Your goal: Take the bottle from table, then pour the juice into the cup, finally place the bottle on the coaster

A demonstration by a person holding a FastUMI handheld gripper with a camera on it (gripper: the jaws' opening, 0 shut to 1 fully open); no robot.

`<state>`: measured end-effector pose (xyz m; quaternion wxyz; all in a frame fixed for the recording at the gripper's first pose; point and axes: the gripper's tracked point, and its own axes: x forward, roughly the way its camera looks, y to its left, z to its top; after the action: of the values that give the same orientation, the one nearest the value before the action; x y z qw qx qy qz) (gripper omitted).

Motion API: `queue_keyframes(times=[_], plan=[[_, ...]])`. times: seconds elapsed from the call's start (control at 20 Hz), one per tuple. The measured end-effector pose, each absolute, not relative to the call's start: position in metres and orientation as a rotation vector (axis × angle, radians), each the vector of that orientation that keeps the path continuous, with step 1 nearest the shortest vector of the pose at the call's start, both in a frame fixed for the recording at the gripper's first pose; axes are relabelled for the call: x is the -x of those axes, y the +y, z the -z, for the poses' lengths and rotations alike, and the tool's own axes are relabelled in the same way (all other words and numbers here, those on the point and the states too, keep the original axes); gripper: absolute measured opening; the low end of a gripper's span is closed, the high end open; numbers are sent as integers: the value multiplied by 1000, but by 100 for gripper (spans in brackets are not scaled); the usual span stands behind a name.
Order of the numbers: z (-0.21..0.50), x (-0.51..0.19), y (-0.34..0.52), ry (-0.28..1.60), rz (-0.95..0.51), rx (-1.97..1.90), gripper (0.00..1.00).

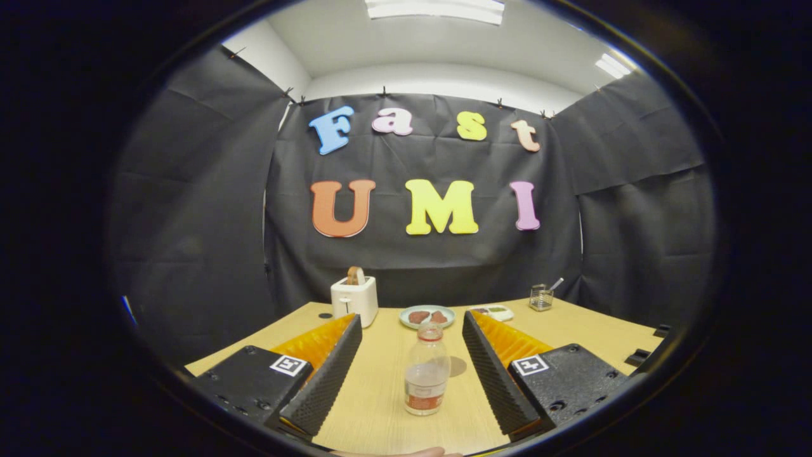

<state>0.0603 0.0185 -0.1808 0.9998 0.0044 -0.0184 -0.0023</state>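
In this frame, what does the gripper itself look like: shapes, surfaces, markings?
The gripper has two long wedge-shaped fingers whose inner faces are covered in a fine ribbed, studded texture, with ridged panels along their outer sides. Each finger sits on a blocky black mount with screw holes, and each mount carries a square black-and-white tag. No cables or sleeve are visible.

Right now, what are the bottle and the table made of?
The bottle, standing upright between the open gripper fingers and untouched by them, looks like clear plastic, possibly glass: you see through it to the liquid low inside. The table looks like light wood or a wood-look laminate, with fine grain lines and a matte finish.
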Motion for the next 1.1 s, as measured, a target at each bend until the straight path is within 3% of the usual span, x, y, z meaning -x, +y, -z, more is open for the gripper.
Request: queue_keyframes(times=[0.55,1.1], plan=[[280,-102,8,54,19,46,100],[319,-149,3,69,46,32,100]])
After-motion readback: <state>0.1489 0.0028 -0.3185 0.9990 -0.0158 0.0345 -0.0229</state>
